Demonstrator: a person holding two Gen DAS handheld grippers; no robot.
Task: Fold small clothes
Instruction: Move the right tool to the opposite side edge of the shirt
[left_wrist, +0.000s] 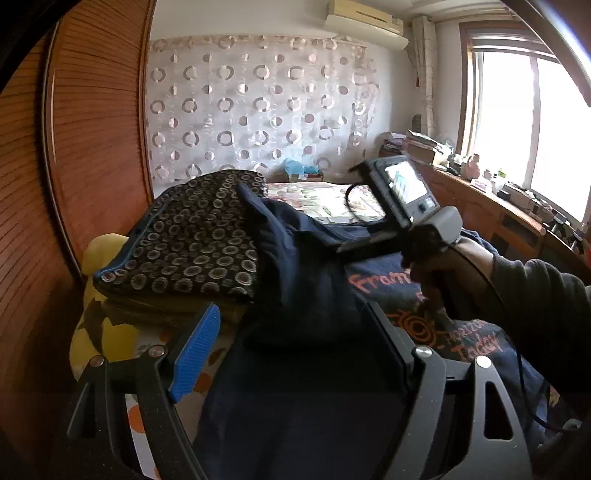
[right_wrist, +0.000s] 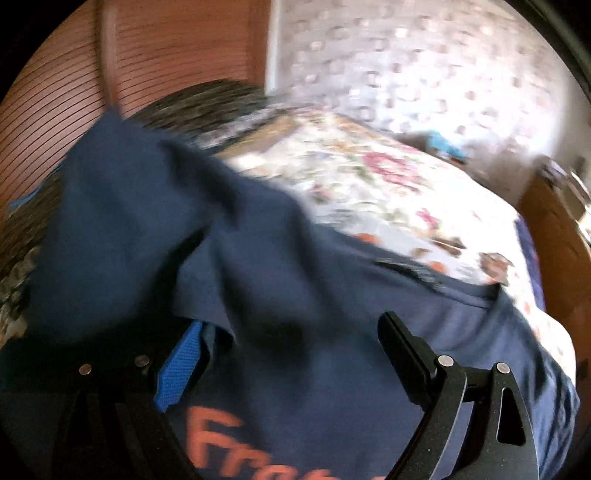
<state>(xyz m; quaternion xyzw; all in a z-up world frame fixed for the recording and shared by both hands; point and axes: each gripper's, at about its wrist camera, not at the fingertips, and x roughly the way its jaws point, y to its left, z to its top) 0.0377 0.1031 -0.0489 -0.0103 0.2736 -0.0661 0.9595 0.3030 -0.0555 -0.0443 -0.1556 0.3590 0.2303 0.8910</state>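
Lying across the flowered bed (right_wrist: 388, 184), a navy T-shirt (left_wrist: 303, 266) with orange lettering fills the lower part of both wrist views. Its printed front faces up, and 1 part of the cloth is lifted into a loose ridge on the side toward the dark circle-patterned cushion (left_wrist: 192, 236), which sits on a yellow pillow (left_wrist: 99, 251) next to the brown slatted wardrobe door (left_wrist: 92, 129).

The left gripper (left_wrist: 295, 354) has its jaws standing wide, with shirt cloth lying between the blue pad (left_wrist: 192, 354) and the black finger opposite; neither is seen pressing on it. The right gripper (right_wrist: 291, 354) also shows wide jaws over the shirt, above the orange print, with a fold of cloth draped against its blue pad; that view is blurred, so contact cannot be judged. In the left wrist view, a hand (left_wrist: 436, 269) in a grey sleeve holds the right gripper's handle over the shirt.

A pale curtain with ring patterns (left_wrist: 258, 107) hangs behind the bed, and a bright window (left_wrist: 517, 122) stands above a cluttered wooden shelf (left_wrist: 480, 199).
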